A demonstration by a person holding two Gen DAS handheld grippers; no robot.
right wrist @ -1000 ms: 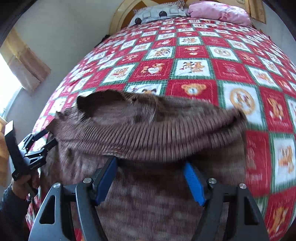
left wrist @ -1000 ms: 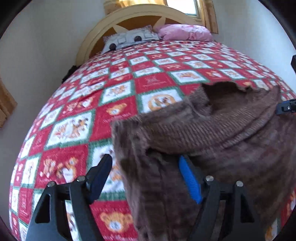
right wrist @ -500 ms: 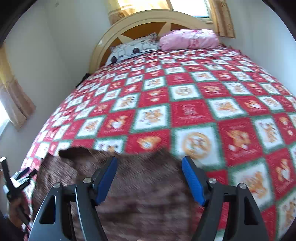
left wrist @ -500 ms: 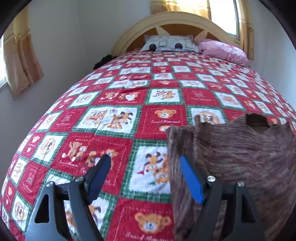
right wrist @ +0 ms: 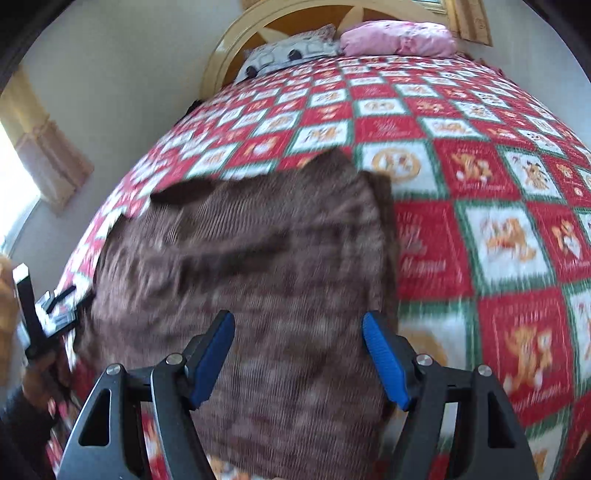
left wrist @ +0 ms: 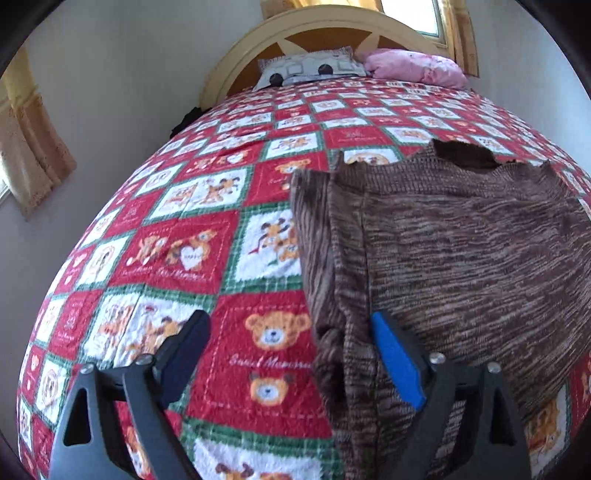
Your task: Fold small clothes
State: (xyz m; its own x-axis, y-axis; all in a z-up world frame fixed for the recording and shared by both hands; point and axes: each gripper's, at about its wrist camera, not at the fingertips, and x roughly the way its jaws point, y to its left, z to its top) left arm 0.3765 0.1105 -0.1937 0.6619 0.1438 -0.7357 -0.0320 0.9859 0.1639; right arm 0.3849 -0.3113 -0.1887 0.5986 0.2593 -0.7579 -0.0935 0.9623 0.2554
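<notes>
A brown knitted sweater (left wrist: 461,251) lies flat on the bed, its neck opening toward the headboard. My left gripper (left wrist: 291,354) is open and empty at the sweater's left edge; its right finger rests over the knit, its left finger over the quilt. In the right wrist view the sweater (right wrist: 258,273) is blurred. My right gripper (right wrist: 299,354) is open and empty, low over the sweater's near right part. The left gripper (right wrist: 48,314) shows at that view's left edge, held by a hand.
The bed carries a red, green and white teddy-bear quilt (left wrist: 192,236). A panda pillow (left wrist: 310,68) and a pink pillow (left wrist: 413,68) lie by the wooden headboard (left wrist: 317,29). A wall and curtain (left wrist: 29,147) stand to the left.
One second ago the sweater's upper part stood raised and bunched; now it lies flat. Both grippers have stayed open and shifted; the right view is blurred with motion.
</notes>
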